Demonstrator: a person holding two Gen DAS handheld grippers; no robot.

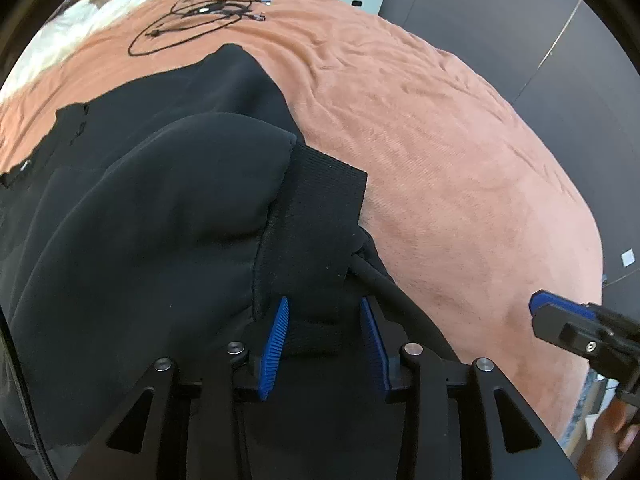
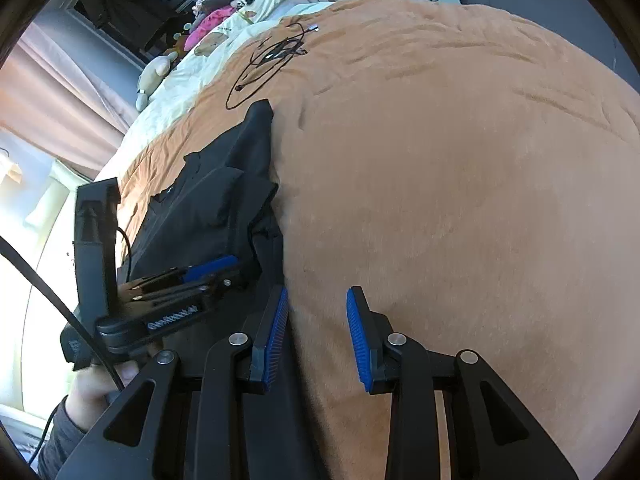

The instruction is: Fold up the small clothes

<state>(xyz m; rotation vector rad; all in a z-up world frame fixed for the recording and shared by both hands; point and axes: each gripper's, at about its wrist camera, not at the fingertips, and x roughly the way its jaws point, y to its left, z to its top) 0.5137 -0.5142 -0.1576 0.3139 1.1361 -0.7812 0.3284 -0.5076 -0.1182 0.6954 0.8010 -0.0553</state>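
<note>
Black hoodie (image 1: pixel 160 208) cuff (ribbed) clamped in left gripper (image 1: pixel 326 320) jaws, right gripper (image 2: pixel 318 320) jaws wide, beside it

Cut off by the left and lower edges of the left wrist view: much of the black garment (image 1: pixel 152 216), with the bed cover (image 1: pixel 440 152) hidden beneath it. Ribbed cuff (image 1: pixel 320 216) running down between the left tool (image 1: pixel 326 312) pads, contact there hard to judge. Only partly visible at the right edge: the right tool (image 1: pixel 538 310), grip state unclear from that angle. Too small and tangled to sort out: the black cables (image 2: pixel 276 56). Blurred at the far end of the bed: soft toys (image 2: pixel 160 70) and pink fabric (image 2: pixel 214 20).
</note>
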